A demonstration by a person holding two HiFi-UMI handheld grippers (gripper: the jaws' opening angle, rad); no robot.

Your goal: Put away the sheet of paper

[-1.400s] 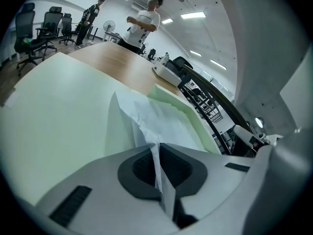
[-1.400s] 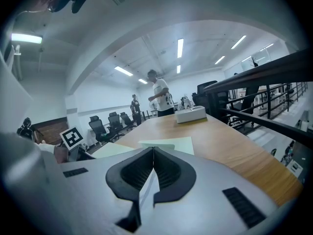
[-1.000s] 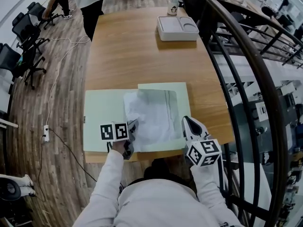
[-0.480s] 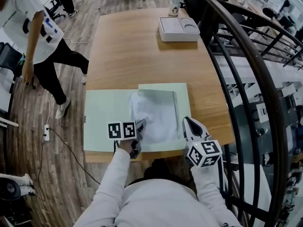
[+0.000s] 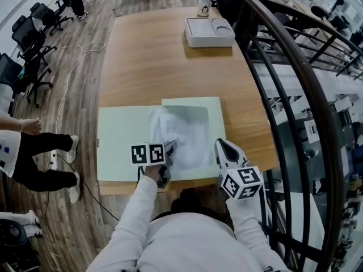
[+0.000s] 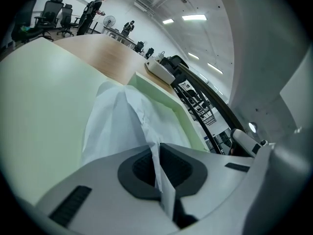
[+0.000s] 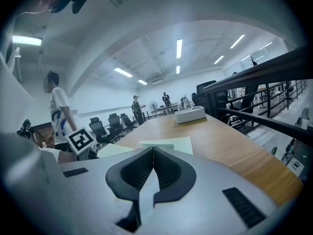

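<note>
White paper (image 5: 190, 136), edge hidden in left tongs (image 5: 169, 151)

Crumpled paper (image 5: 184, 135) on green mat (image 5: 116, 146)

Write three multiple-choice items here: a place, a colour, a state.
1. Where on the wooden table does the white rectangular plastic tray stand?
A) near edge
B) far end
C) middle
2. What colour is the flat mat under the crumpled white sheet of paper?
A) pale green
B) red
C) black
3. The left gripper is:
A) open
B) shut, empty
C) shut on the paper

1 B: it sits by the far edge.
2 A: pale green shows around the paper.
3 C: its closed jaws pinch the paper.
</note>
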